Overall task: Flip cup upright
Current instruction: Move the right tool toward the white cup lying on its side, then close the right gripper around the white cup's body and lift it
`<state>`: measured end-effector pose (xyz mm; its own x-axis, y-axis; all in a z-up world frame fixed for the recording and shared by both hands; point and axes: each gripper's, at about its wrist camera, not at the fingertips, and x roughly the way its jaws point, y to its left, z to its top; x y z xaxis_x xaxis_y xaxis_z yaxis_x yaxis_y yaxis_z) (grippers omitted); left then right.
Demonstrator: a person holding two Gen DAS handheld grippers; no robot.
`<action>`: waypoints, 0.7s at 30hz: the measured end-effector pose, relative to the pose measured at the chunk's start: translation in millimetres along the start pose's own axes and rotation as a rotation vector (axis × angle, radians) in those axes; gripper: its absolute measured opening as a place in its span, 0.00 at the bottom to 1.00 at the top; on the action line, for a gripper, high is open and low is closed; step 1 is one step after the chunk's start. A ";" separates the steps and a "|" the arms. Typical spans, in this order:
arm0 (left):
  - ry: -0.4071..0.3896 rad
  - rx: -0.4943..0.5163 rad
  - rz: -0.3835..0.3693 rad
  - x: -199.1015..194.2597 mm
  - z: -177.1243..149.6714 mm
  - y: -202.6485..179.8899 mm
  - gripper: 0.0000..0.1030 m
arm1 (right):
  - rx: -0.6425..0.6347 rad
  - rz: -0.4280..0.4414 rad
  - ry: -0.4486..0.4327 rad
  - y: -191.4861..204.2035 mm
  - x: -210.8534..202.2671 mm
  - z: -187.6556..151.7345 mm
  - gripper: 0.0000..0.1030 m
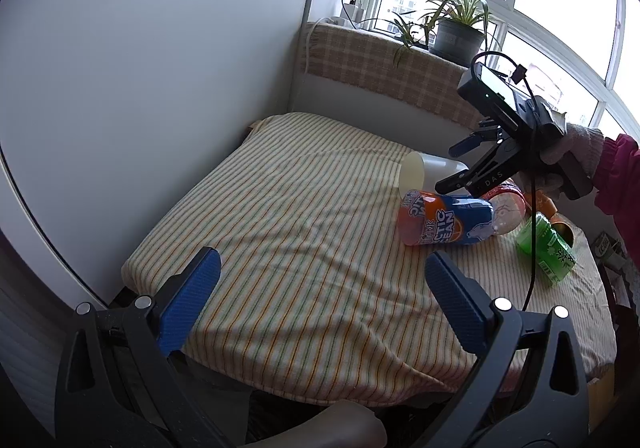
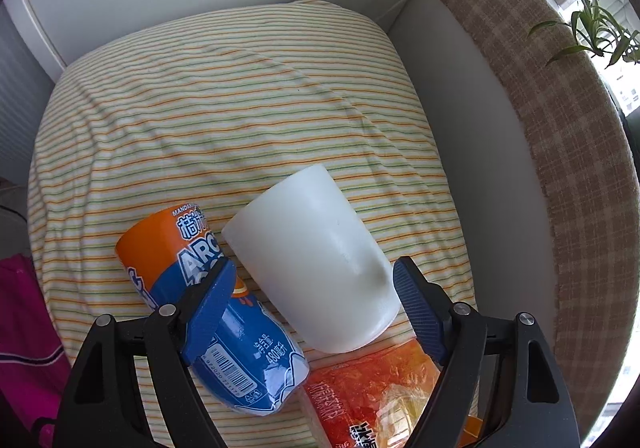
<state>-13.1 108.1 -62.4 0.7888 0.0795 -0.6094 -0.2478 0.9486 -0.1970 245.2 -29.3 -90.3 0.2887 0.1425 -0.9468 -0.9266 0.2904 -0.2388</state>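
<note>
Fingers (image 2: 416,300) spread beside cup (image 2: 316,268) — mouth hidden, bottle (image 2: 224,332) half-covered.

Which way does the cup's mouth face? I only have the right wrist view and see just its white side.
Observer: The cup lies on its side, open mouth toward the wall.
Operator: Is the left gripper near it?
Observer: No, the left gripper is open above bare tablecloth, well short of the cup.
Operator: Anything beyond the blue bottle?
Observer: A green bottle lies behind the blue bottle, near the table edge.
</note>
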 end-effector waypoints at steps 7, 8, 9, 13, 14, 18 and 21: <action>0.003 -0.005 0.009 2.6 1.3 2.0 1.00 | -0.020 0.006 -0.006 -8.1 16.8 9.0 0.78; 0.004 -0.007 0.012 3.4 1.2 2.7 1.00 | -0.017 0.010 -0.008 -10.2 17.7 10.2 0.78; 0.005 -0.011 0.014 5.1 1.4 3.5 1.00 | -0.010 0.015 -0.011 -13.3 19.2 11.8 0.78; 0.015 -0.021 0.017 7.5 0.4 6.8 1.00 | -0.020 0.008 0.005 -13.3 27.5 13.4 0.78; 0.016 -0.023 0.018 8.0 0.0 7.1 1.00 | -0.037 -0.004 0.013 -13.3 32.2 14.6 0.78; 0.016 -0.024 0.024 8.5 -0.5 8.1 1.00 | -0.019 -0.016 0.012 -17.2 39.4 16.3 0.78; 0.021 -0.027 0.024 10.2 -0.2 8.2 1.00 | -0.008 -0.016 -0.001 -16.7 40.8 16.3 0.77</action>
<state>-7.2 116.6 -70.4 0.7702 0.0956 -0.6306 -0.2820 0.9379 -0.2022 276.4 -12.9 -121.4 0.3038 0.1390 -0.9425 -0.9239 0.2847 -0.2558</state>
